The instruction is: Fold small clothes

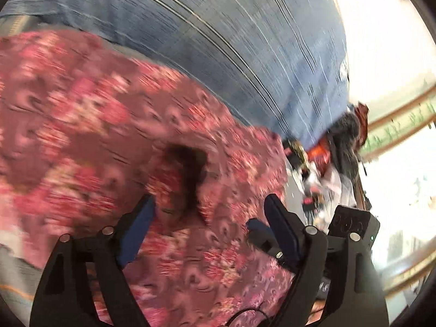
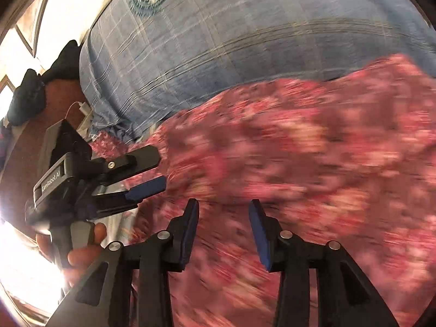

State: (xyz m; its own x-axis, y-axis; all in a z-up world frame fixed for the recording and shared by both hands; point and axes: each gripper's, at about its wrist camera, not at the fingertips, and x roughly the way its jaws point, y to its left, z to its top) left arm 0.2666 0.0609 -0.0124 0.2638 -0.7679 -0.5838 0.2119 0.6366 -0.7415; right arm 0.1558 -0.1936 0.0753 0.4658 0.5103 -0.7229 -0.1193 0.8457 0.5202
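A pink and maroon floral garment (image 1: 114,136) lies spread on the blue checked bed sheet (image 1: 231,41), blurred by motion. It has a dark opening or fold (image 1: 188,169) near its middle. My left gripper (image 1: 209,204) is open just above the cloth, jaws wide apart with nothing between them. My right gripper (image 2: 224,204) is open over the same garment (image 2: 313,163), empty. The left gripper also shows in the right wrist view (image 2: 155,170), at the garment's left edge, with the hand holding it. The right gripper's finger shows in the left wrist view (image 1: 259,229).
The blue checked sheet (image 2: 231,41) covers the bed beyond the garment. Dark clothes (image 2: 24,98) and a white charger with its cable (image 2: 83,107) lie on a brown surface at the left. A cluttered pile of items (image 1: 327,169) sits by the bed's edge near bright windows.
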